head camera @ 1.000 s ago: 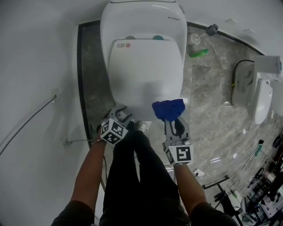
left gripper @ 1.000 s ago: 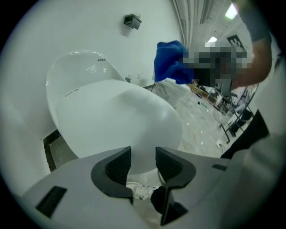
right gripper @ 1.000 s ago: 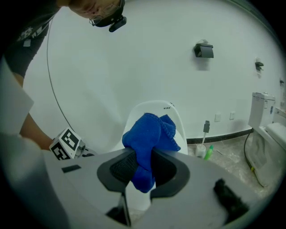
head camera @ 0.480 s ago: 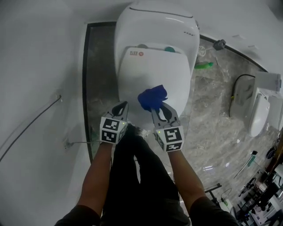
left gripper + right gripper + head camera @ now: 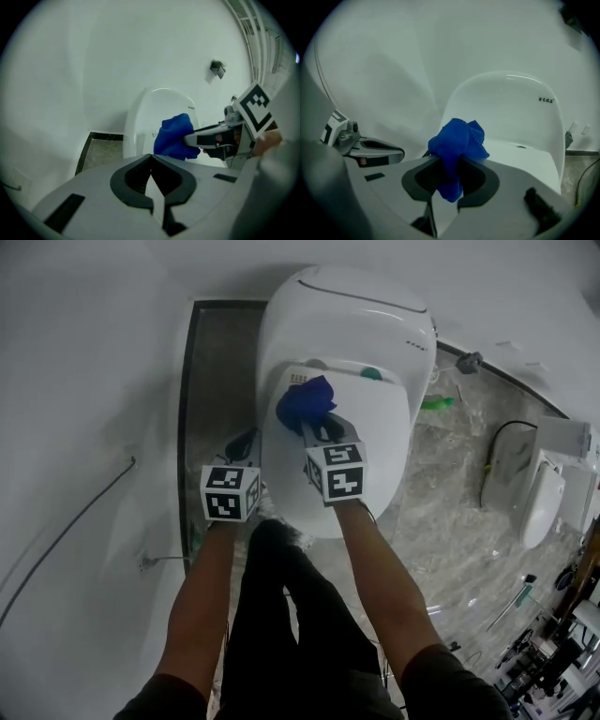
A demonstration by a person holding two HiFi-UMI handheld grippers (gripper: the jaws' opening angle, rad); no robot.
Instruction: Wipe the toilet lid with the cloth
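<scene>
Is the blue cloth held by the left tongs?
No, the blue cloth is clamped in the right tongs, while the left tongs are shut on nothing.

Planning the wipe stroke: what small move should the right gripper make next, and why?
Probably lower the right gripper until the blue cloth presses on the toilet lid: its jaws pinch the cloth above the lid's rear, and contact isn't evident yet.

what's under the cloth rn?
The closed white lid, near its back edge. The cloth, pinched in the right gripper, hides the patch below it, so contact with the lid can't be judged.
</scene>
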